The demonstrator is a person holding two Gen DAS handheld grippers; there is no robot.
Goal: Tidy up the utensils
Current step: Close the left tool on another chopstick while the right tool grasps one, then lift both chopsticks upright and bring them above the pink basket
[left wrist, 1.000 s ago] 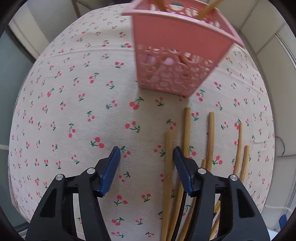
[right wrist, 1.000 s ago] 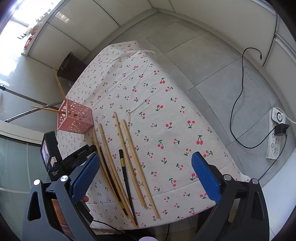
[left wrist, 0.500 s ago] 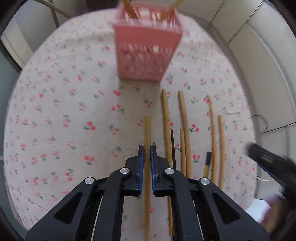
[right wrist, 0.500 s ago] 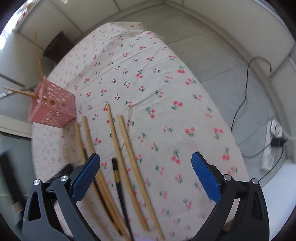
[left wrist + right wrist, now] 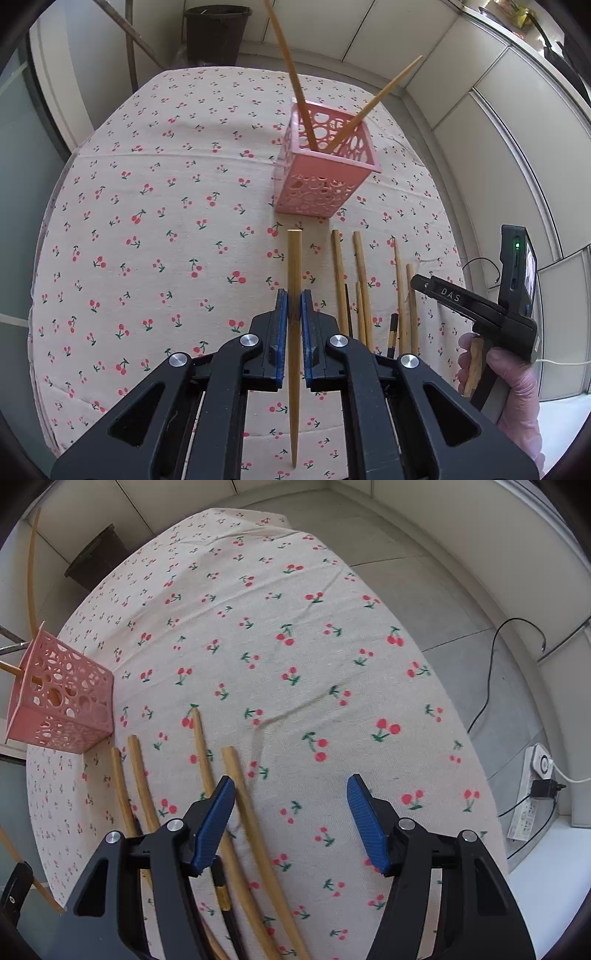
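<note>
My left gripper (image 5: 294, 295) is shut on a wooden chopstick (image 5: 294, 258) and holds it above the cherry-print cloth, its blunt end towards the pink basket (image 5: 325, 177). Two chopsticks stand tilted in that basket. Several more chopsticks (image 5: 364, 280) lie side by side on the cloth to the right. My right gripper (image 5: 290, 786) hangs low over them with its jaws closing. One chopstick (image 5: 251, 812) lies on the cloth just inside its left finger, and the pads do not press on it. The basket (image 5: 62, 701) sits at the left in the right wrist view.
A gloved hand (image 5: 517, 384) carries the right gripper at the table's right edge. A dark bin (image 5: 218, 33) stands on the floor beyond the far edge. A power strip (image 5: 532, 801) and cables lie on the floor to the right.
My left gripper shut on one chopstick and lifted it off the cloth. My right gripper came down over the lying chopsticks and its jaws narrowed.
</note>
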